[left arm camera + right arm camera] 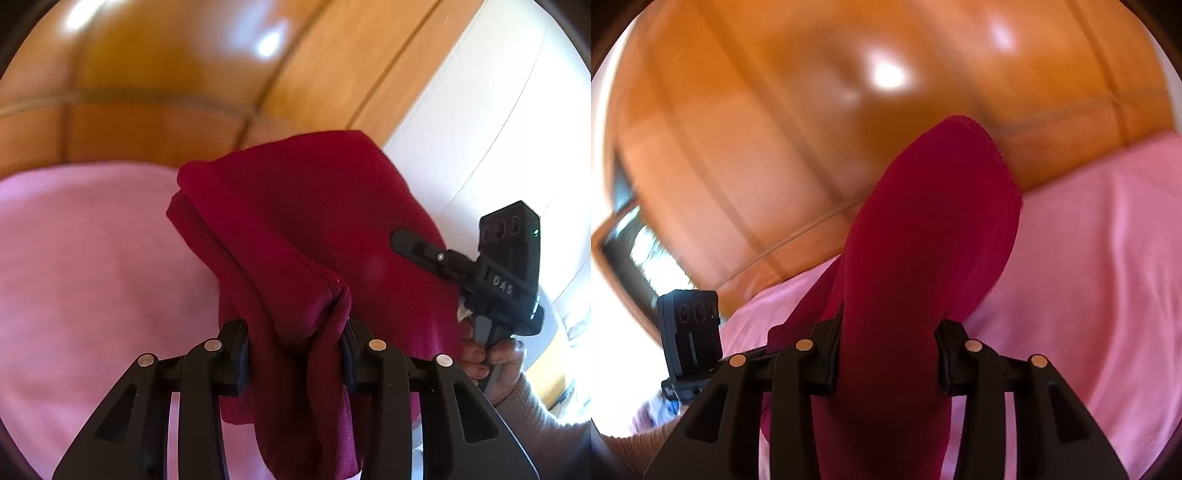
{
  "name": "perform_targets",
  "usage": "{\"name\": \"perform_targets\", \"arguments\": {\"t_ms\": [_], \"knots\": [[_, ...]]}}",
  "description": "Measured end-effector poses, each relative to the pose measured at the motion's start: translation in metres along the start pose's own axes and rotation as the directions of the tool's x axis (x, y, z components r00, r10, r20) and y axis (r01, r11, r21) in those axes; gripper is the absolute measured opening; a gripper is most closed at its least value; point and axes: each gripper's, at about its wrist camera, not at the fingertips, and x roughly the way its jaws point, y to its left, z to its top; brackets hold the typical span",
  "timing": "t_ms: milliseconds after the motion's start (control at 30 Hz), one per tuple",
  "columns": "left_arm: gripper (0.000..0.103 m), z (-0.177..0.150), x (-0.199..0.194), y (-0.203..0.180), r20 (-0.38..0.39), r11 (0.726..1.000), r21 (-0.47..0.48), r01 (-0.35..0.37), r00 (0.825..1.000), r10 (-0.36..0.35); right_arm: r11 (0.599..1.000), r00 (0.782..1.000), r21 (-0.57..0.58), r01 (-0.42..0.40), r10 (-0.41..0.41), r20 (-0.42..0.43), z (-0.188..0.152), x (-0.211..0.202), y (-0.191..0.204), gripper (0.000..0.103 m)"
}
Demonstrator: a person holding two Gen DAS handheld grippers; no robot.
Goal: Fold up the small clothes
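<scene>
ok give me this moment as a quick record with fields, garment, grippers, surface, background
garment: dark red garment, lifted, bunched
left hand-held gripper: shut on the garment
right hand-held gripper: shut on the garment
surface: pink sheet beneath
background: glossy wooden panels
fold: not yet laid flat

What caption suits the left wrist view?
Left claw and right claw grip a dark red knitted garment raised above a pink bedsheet.
</scene>
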Motion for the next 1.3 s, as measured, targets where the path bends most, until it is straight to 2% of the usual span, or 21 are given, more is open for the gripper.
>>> {"name": "perform_targets", "arguments": {"t_ms": [67,133,167,200,233,300,333,400,467,567,667,733,833,900,933,1033,1233,1300], "knots": [[0.037,-0.006,0.038,-0.001,-0.096,0.997,0.017,-0.069,0.993,0.07,0.995,0.998,0.086,0.052,-0.05,-0.031,-0.01,0.008,-0.042,0.04],[0.037,-0.022,0.071,0.002,-0.189,0.994,0.012,-0.11,0.976,0.11,0.978,0.983,0.129,0.161,-0.148,-0.107,-0.031,0.02,-0.078,0.045],[0.04,-0.029,0.075,0.003,-0.177,0.994,0.007,-0.107,0.978,0.106,0.966,0.969,0.141,0.215,-0.193,-0.155,-0.047,0.025,-0.095,0.052],[0.04,-0.033,0.074,0.004,-0.152,0.995,-0.005,-0.095,0.984,0.093,0.962,0.969,0.165,0.217,-0.193,-0.151,-0.061,0.023,-0.107,0.064],[0.04,-0.036,0.071,0.005,-0.134,0.995,-0.018,-0.096,0.987,0.093,0.958,0.976,0.201,0.204,-0.182,-0.122,-0.068,0.015,-0.115,0.071],[0.04,-0.038,0.064,0.002,-0.114,0.993,-0.029,-0.116,0.987,0.112,0.952,0.979,0.235,0.194,-0.174,-0.103,-0.071,0.005,-0.12,0.074],[0.04,-0.036,0.062,-0.001,-0.108,0.991,-0.025,-0.129,0.986,0.126,0.951,0.977,0.227,0.208,-0.191,-0.095,-0.07,0.0,-0.118,0.074],[0.049,-0.028,0.056,-0.005,-0.089,0.984,-0.005,-0.177,0.98,0.176,0.95,0.965,0.168,0.263,-0.254,-0.068,-0.064,-0.012,-0.102,0.075],[0.062,-0.029,0.046,-0.016,-0.046,0.973,0.007,-0.23,0.972,0.23,0.946,0.953,0.109,0.304,-0.304,-0.021,-0.054,-0.024,-0.079,0.073],[0.066,-0.029,0.033,-0.022,0.013,0.957,0.01,-0.29,0.957,0.29,0.949,0.949,0.048,0.312,-0.314,0.034,-0.039,-0.032,-0.051,0.071],[0.066,-0.035,0.04,-0.016,-0.009,0.94,0.014,-0.341,0.94,0.341,0.951,0.951,0.028,0.308,-0.309,0.022,-0.029,-0.015,-0.031,0.07],[0.07,-0.043,0.049,-0.007,-0.062,0.935,-0.005,-0.354,0.934,0.353,0.944,0.944,0.021,0.33,-0.33,0.002,-0.027,0.0,-0.028,0.07],[0.071,-0.044,0.055,-0.002,-0.064,0.935,-0.021,-0.354,0.934,0.352,0.918,0.916,0.018,0.397,-0.394,-0.078,-0.033,0.035,-0.033,0.07],[0.072,-0.042,0.057,-0.001,-0.06,0.935,-0.015,-0.353,0.934,0.352,0.878,0.87,-0.034,0.477,-0.477,-0.127,-0.046,0.065,-0.039,0.071],[0.074,-0.041,0.057,-0.001,-0.058,0.933,-0.011,-0.359,0.932,0.357,0.866,0.859,-0.06,0.496,-0.5,-0.114,-0.051,0.072,-0.041,0.071],[0.074,-0.044,0.05,0.001,-0.051,0.938,-0.04,-0.343,0.939,0.341,0.871,0.864,-0.054,0.489,-0.492,-0.111,-0.044,0.07,-0.045,0.071],[0.076,-0.054,0.04,-0.009,-0.014,0.922,-0.017,-0.388,0.922,0.388,0.872,0.871,-0.078,0.483,-0.488,-0.055,-0.047,0.039,-0.025,0.07],[0.079,-0.057,0.037,-0.011,-0.004,0.917,-0.015,-0.398,0.918,0.398,0.87,0.871,-0.087,0.485,-0.49,-0.036,-0.06,0.022,-0.008,0.07]]}}
